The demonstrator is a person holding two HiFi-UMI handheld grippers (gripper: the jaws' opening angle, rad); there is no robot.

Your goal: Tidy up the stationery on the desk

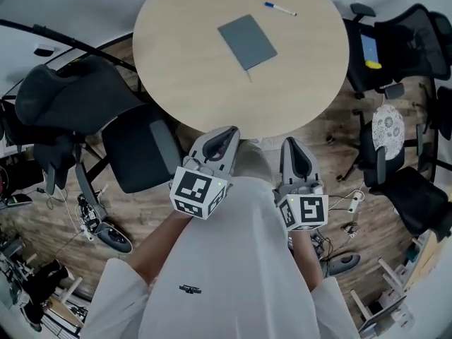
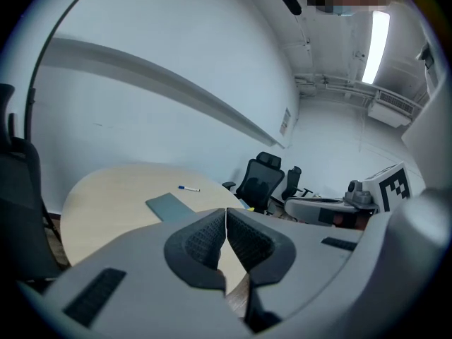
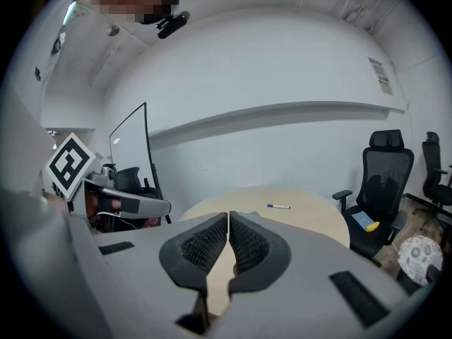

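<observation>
Grippers both low by the near edge of the round table (image 1: 183, 83): left gripper (image 1: 227, 135) and right gripper (image 1: 292, 147) side by side, well short of the stationery. Judging by the layout, nothing tidied yet, so reach first. To do it well, open the jaws before arriving, not on top of the target. Go for the pen (image 1: 280, 8) with the right, being nearer that side; come down across its length, pinch at the middle, lift clear. For the grey notebook (image 1: 247, 42), lying flat mid-table and apart from the pen, catch a corner or slide it toward an edge rather than pressing straight down. Keep the idle gripper out of the way. As for the grip now: clenched on both sides, ribbed pads (image 2: 201, 240) meeting tip to tip, nothing between them, touching neither table nor stationery.
</observation>
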